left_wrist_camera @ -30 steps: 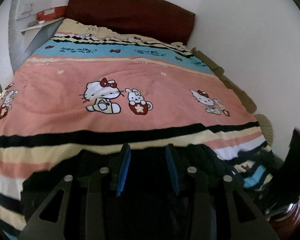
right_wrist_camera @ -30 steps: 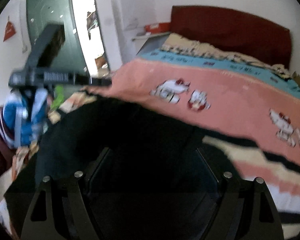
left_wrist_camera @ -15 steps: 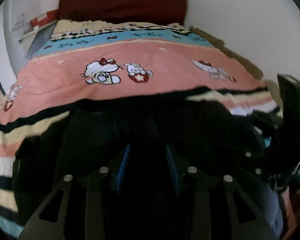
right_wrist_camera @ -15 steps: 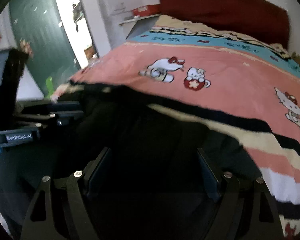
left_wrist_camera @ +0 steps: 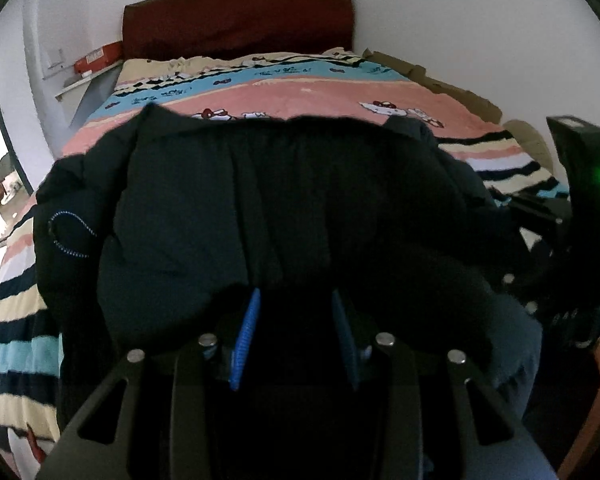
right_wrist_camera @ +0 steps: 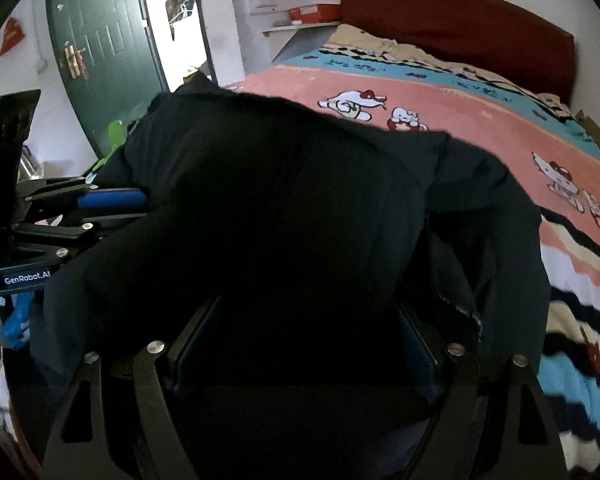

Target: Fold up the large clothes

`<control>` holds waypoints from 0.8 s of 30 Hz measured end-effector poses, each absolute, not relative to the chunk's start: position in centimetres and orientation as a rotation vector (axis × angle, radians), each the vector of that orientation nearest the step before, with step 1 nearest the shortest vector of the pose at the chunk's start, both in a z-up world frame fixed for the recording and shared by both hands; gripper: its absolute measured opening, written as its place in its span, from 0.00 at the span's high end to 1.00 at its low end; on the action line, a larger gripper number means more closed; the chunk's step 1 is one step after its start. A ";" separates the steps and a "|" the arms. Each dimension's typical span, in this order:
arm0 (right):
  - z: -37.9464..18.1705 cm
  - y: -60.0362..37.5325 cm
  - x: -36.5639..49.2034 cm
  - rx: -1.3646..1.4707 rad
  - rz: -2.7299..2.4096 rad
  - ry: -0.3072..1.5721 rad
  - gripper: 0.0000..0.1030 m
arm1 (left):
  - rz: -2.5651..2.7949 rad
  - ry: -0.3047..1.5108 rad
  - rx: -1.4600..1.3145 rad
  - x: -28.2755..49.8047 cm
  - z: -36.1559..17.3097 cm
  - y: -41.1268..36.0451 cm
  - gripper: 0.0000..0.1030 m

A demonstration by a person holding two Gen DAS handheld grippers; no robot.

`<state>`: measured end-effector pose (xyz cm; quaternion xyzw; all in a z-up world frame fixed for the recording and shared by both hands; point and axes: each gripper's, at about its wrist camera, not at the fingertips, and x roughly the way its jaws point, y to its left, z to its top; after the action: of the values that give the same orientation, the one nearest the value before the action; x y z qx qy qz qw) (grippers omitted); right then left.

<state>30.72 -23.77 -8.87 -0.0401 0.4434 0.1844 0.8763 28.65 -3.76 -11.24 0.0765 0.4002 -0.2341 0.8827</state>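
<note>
at nine o'clock in the right wrist view the left tool [right_wrist_camera: 112, 204] reaches in sideways, its blue pads buried in the edge of the bulky black padded jacket [right_wrist_camera: 284, 216]. its own camera shows cloth bunched between the half-parted pads, so it looks clamped on the jacket. the jacket hangs from both tools over the foot of the bed with the pink cartoon-cat striped blanket [right_wrist_camera: 480, 120], filling the view from six o'clock to the centre; its far edge drapes onto the blanket. at six o'clock the right tool [right_wrist_camera: 306, 344] stands wide, a thick wad of jacket packed between its jaws; it looks clamped on that wad. the jacket seems soft, puffy, fairly heavy and likely slippery-shelled, so it will sag. better holds are probably seams, shoulders or hem, not loose padding.
</note>
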 end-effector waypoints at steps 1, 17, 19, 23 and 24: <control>-9.0 -23.8 30.3 -0.085 0.387 0.924 0.21 | -0.485 0.835 0.159 28.6 -11.7 -3.7 0.65; -14.7 -24.3 40.8 -0.002 0.228 0.975 0.20 | -0.380 0.917 0.109 41.1 -16.9 -5.7 0.65; -14.5 -24.2 41.4 -0.005 0.219 0.999 0.20 | -0.381 0.960 0.112 41.4 -16.4 -5.7 0.65; -11.6 -24.1 39.9 -0.032 0.244 1.025 0.21 | -0.408 0.966 0.077 39.4 -13.0 -4.3 0.65; -10.4 -24.3 38.6 -0.028 0.256 0.993 0.21 | -0.429 0.937 0.059 38.1 -11.6 -3.8 0.65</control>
<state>38.64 -24.34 -10.43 -0.0132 0.4751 0.1226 0.8713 38.13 -3.83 -11.62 0.0280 0.4480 -0.2049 0.8698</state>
